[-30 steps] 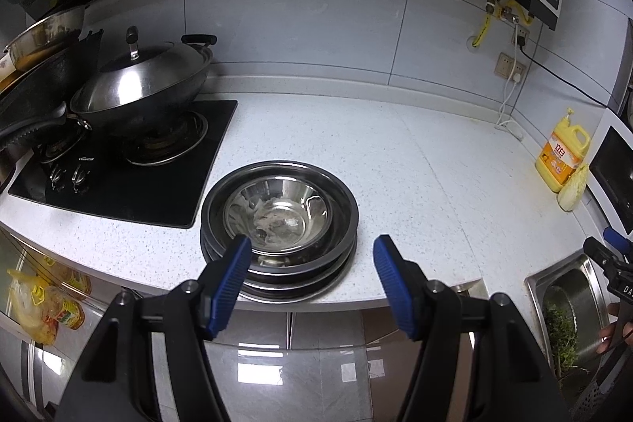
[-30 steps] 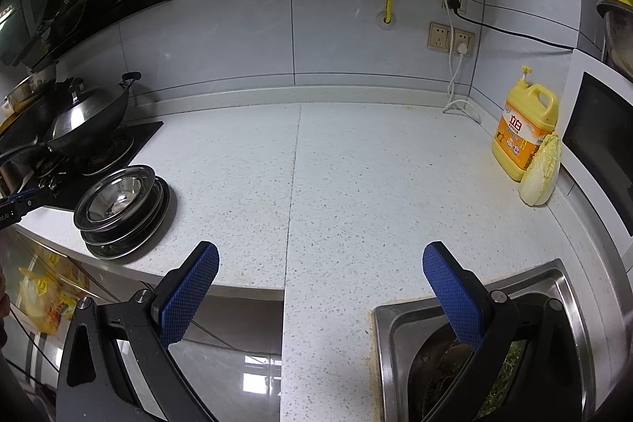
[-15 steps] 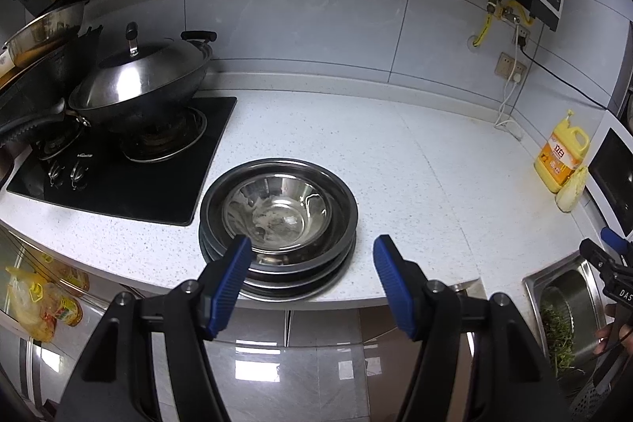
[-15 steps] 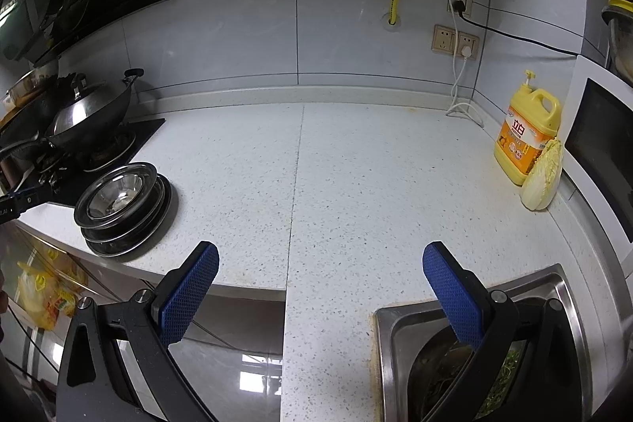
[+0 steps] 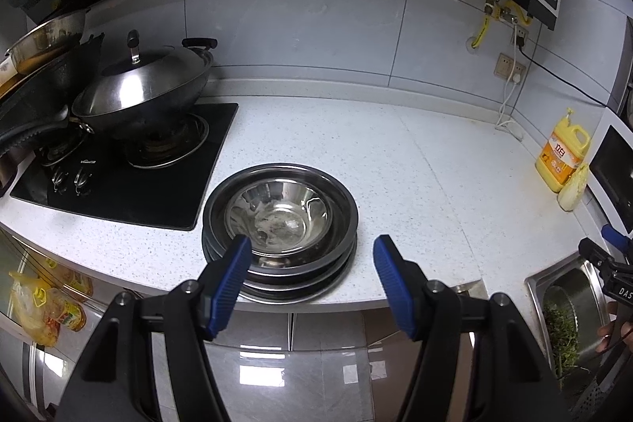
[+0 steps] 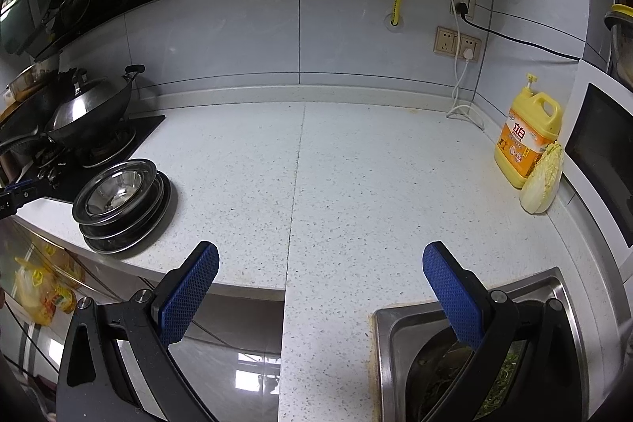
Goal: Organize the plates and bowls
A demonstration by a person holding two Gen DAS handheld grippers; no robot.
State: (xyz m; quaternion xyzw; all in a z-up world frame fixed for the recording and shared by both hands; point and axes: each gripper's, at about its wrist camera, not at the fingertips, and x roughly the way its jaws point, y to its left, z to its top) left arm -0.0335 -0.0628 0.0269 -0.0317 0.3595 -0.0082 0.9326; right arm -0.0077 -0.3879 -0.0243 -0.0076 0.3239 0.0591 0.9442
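Observation:
A stack of steel plates (image 5: pixel 277 279) (image 6: pixel 130 240) with a steel bowl (image 5: pixel 279 214) (image 6: pixel 114 186) nested on top stands near the front edge of the white speckled counter (image 5: pixel 415 184), beside the stove. My left gripper (image 5: pixel 312 244) hangs open just in front of the stack, with nothing between its blue pads. My right gripper (image 6: pixel 320 256) is open too, over the counter's front edge to the right of the stack, empty. The right gripper's tip (image 5: pixel 613 256) shows at the far right of the left wrist view.
A lidded wok (image 5: pixel 146 93) (image 6: pixel 93 109) sits on the black gas hob (image 5: pixel 118 180). A yellow detergent jug (image 6: pixel 528 141) and a cabbage (image 6: pixel 544 180) stand by a white appliance at the right. A steel sink (image 6: pixel 474 354) holds a colander of greens. Wall sockets and cables run at the back.

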